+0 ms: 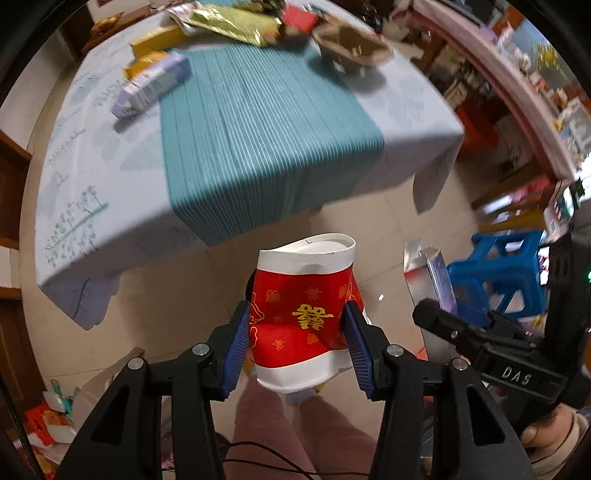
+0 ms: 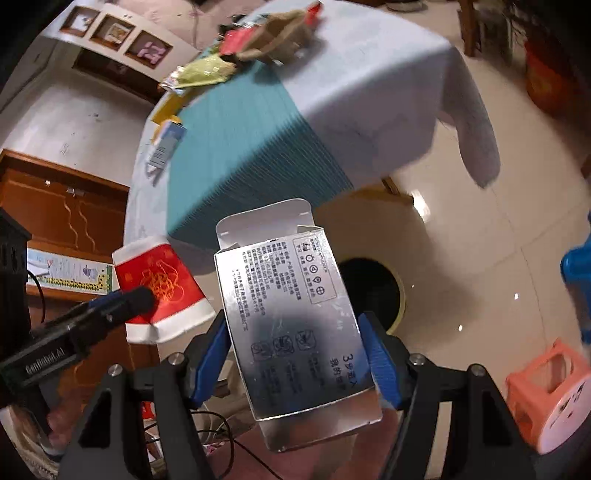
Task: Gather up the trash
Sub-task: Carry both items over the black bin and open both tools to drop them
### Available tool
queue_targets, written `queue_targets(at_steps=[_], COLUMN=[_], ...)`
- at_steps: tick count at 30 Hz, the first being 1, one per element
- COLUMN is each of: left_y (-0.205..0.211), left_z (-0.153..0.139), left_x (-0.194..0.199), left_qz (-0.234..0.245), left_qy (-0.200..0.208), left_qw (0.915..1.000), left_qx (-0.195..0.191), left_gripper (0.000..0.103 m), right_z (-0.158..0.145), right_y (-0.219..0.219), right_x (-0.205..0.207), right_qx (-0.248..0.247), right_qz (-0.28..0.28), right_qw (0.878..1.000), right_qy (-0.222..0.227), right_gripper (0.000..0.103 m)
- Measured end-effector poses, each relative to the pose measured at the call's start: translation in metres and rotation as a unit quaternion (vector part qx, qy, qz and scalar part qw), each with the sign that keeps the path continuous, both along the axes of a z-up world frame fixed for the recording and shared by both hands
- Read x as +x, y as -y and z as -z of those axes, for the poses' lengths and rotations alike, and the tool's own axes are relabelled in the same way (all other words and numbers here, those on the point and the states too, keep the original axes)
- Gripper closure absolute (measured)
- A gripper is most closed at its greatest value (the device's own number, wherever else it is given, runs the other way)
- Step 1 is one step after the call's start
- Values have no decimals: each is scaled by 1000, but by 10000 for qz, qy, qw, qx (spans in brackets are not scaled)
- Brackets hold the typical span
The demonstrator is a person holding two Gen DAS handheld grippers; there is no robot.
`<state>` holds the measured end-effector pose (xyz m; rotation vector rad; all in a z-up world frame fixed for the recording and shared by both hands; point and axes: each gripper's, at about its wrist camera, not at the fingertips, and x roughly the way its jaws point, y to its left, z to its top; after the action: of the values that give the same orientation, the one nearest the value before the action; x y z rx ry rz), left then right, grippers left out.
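Note:
My left gripper [image 1: 297, 328] is shut on a crushed red and white paper cup [image 1: 303, 317] with gold characters, held over the tiled floor; the same cup [image 2: 159, 288] shows at the left of the right wrist view. My right gripper [image 2: 295, 350] is shut on a flattened silver carton [image 2: 291, 325] with printed text and an open flap. That carton [image 1: 432, 273] appears at the right of the left wrist view. Just behind the carton a round bin [image 2: 369, 258] with a dark opening stands on the floor beside the table.
The table [image 1: 406, 110] has a pale cloth and a teal striped runner, with a lilac box [image 1: 151, 86], yellow packets [image 1: 229, 18] and a brown paper tray [image 1: 351, 46]. A blue stool [image 1: 498, 273] and an orange stool [image 2: 550, 373] stand on the floor. The person's legs [image 1: 295, 435] are below.

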<state>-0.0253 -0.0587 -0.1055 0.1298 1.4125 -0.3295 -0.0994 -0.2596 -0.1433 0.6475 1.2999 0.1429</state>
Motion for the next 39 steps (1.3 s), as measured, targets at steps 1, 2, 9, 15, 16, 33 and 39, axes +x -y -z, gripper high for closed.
queue_targets(at_steps=[1,2,9,15,16,33,39], left_y=[3,6,21,29,30,-7,-25], left_z=[11,22,115,204,216,275,251], left_x=[-3,-5,-9,0,2,34,30], left_qz=[60,114,484,725,746,594,317], left_qy=[-68,-148,-537,-566,-541,-442,-289], left_qw=[9999,9997,9962,9939,9934,9936,9964], left_qx=[68,126,484,616,678,850,734], left_gripper=[55,55,55,54,54,11,11], right_z=[9,16,94,181,196,296,295], right_y=[1,0,4,-6,-8,-32,-44], right_x=[-3,-3,-11,-8,-6,15,28], right_qx=[40,61,62,10,3,-33,-35], right_qz=[49,89,536,756,777,1180,1039], right_qw=[10000,9999,9968,9921,9915,9837,9845], right_qy=[-74,-122,-598,-1002,-1043,-1359,-1412], right_gripper=[34,34,34,33,33,31,29])
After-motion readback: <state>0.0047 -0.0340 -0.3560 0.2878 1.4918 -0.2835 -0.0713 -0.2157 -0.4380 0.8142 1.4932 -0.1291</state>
